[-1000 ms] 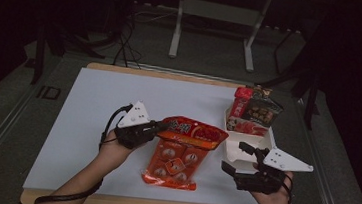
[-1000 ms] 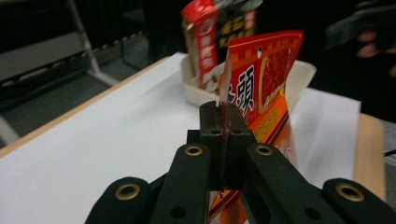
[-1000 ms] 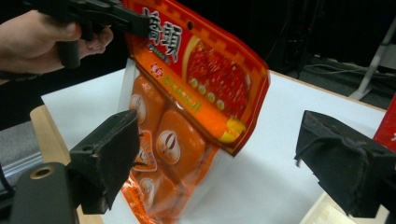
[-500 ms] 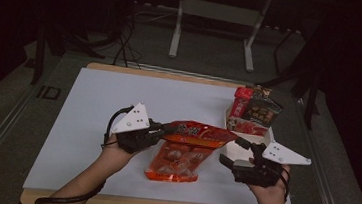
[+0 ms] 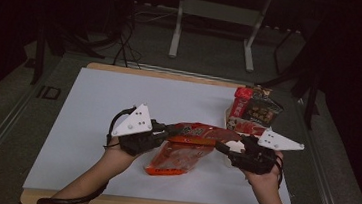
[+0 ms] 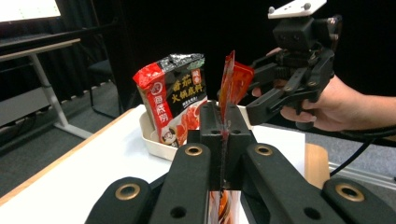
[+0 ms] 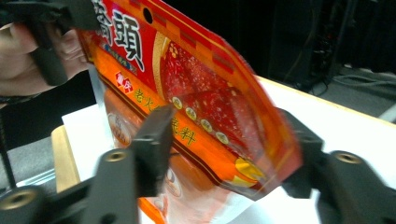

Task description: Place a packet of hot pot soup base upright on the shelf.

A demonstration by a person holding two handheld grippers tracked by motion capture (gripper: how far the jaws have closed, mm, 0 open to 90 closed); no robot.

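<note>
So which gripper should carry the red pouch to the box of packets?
Probably the right gripper: it is nearer the box, with its jaws around the pouch end. The left gripper, clamped on the pouch, is farther away.

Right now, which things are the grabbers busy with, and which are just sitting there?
Busy with:
- red-orange pouch, lifted off the table
- left gripper, clamped on one end
- right gripper, jaws just been closing around the other end

Just sitting there:
- white tray
- dark sauce packet standing in it
- another orange pouch lying underneath

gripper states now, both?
Left gripper: shut on the red pouch.
Right gripper: jaws just been closing around the pouch's other end, not yet pressing.
</note>
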